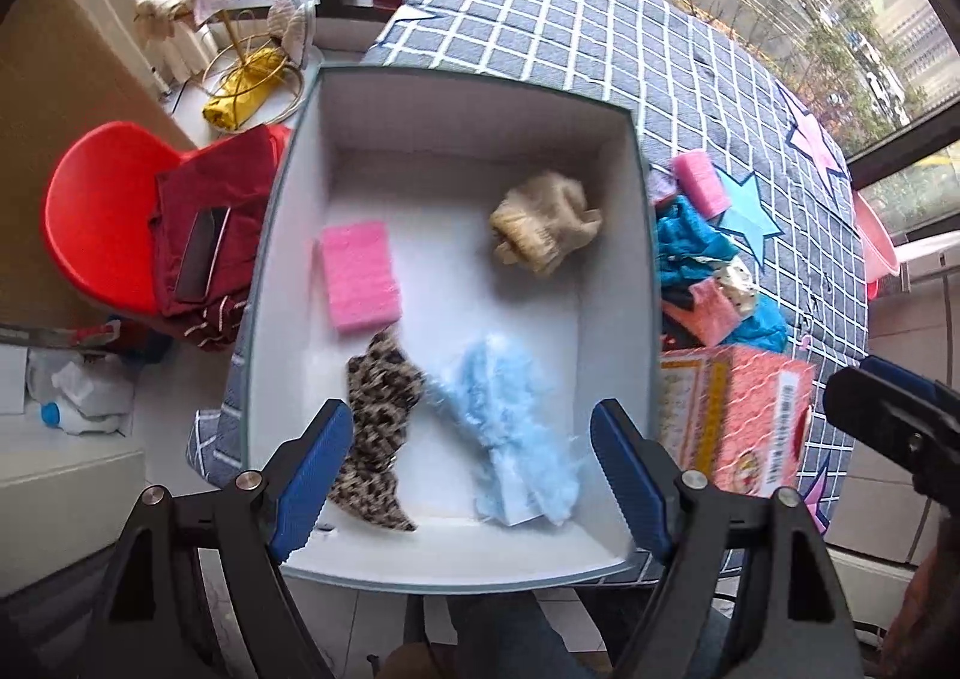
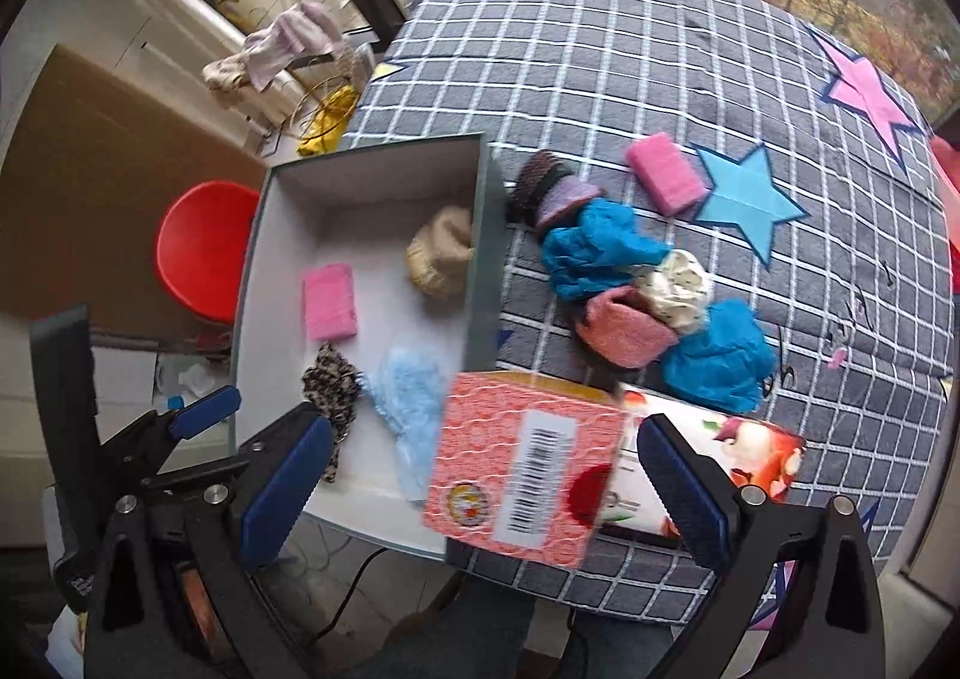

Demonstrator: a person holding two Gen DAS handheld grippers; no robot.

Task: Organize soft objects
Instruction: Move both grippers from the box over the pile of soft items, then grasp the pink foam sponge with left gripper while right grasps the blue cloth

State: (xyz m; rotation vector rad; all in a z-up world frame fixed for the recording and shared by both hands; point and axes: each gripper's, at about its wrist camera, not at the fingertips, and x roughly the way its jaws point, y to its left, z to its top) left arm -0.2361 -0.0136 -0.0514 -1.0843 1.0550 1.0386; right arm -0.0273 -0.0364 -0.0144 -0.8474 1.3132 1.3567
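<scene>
Left fingers spread above box near rim, floor space between four soft items

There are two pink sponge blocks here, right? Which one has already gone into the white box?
The pink sponge lying flat on the floor of the white box, near its left wall. The other pink sponge lies outside on the checked cloth, beside the blue star.

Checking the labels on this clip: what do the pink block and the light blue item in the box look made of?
Pink block: likely foam sponge, matte, with fine ribbed lines and squared edges. Light blue item: probably fluffy plush or fuzzy knit; wispy fibres stick out along its outline. Both lie in the white box, seemingly smooth matte cardboard.
</scene>
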